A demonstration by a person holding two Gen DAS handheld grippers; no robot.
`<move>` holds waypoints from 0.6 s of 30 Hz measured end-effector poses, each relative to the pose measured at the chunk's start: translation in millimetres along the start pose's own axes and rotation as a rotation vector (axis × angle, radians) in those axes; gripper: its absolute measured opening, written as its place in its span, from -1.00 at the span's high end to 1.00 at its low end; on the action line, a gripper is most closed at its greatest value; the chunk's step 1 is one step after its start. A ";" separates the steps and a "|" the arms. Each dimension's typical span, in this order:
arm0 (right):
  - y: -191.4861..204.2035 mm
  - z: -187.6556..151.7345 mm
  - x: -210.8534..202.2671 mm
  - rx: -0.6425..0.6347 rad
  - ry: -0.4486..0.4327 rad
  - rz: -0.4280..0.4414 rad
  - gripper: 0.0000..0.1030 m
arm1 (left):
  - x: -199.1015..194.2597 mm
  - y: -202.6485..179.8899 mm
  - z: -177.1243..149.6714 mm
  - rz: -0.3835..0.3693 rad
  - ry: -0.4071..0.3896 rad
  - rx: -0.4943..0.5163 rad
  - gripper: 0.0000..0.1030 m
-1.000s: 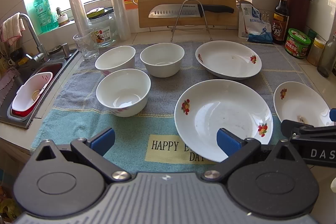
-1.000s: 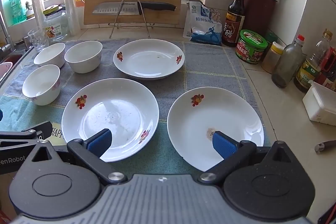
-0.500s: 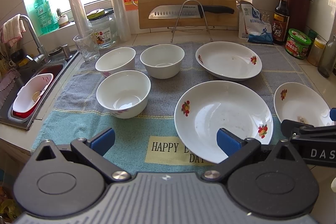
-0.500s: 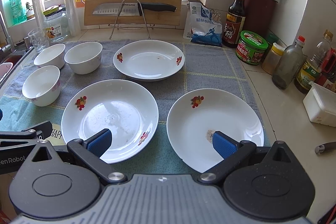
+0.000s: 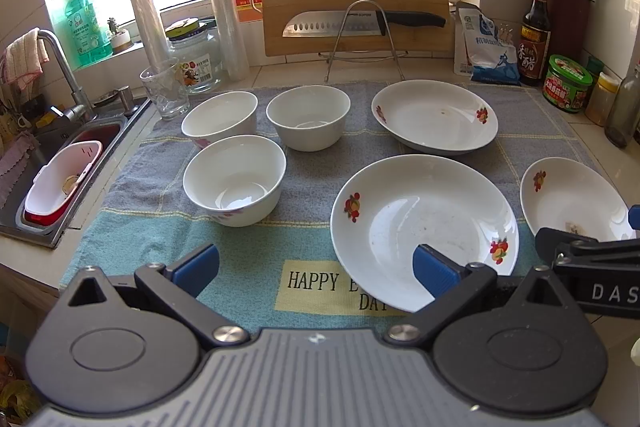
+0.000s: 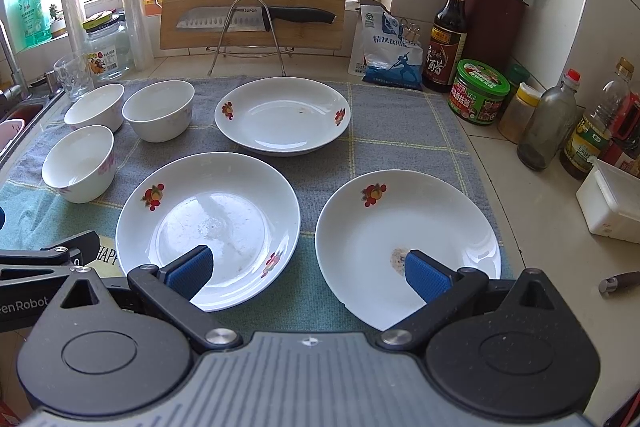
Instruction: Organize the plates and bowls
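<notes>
White bowls, three of them (image 5: 234,179), sit grouped on the left of a grey-and-teal towel (image 5: 312,147) on the tabletop, with three flowered plates to their right: far plate (image 6: 282,115), near-left plate (image 6: 208,223), near-right plate (image 6: 408,243). Left gripper (image 5: 316,265) and right gripper (image 6: 308,273) both hover with fingers spread wide, gripping nothing

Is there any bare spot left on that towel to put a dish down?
Yes: the grey stretch right of the far plate, and the lettered front strip below the nearest bowl. The three bowls crowd the left; bottles line the right.
</notes>
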State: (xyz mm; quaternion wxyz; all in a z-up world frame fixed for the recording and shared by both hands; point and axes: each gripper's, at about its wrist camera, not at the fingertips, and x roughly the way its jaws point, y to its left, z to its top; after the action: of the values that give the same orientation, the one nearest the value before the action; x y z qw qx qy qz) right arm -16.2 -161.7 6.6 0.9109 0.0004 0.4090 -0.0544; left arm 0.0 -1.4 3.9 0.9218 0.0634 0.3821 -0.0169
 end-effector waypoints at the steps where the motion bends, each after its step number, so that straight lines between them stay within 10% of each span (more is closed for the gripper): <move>1: -0.1 0.3 -0.3 -0.001 -0.001 0.000 -1.00 | -0.3 -0.4 0.8 0.001 0.000 0.000 -0.98; 18: -1.7 3.1 -1.7 -0.003 -0.006 0.004 -1.00 | -1.4 -0.3 1.8 0.003 -0.004 0.000 -0.98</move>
State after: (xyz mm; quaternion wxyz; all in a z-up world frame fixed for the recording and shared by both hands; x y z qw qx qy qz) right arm -15.1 -163.4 10.1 0.9123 -0.0004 0.4062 -0.0520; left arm 0.3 -2.0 6.1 0.9227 0.0638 0.3800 -0.0158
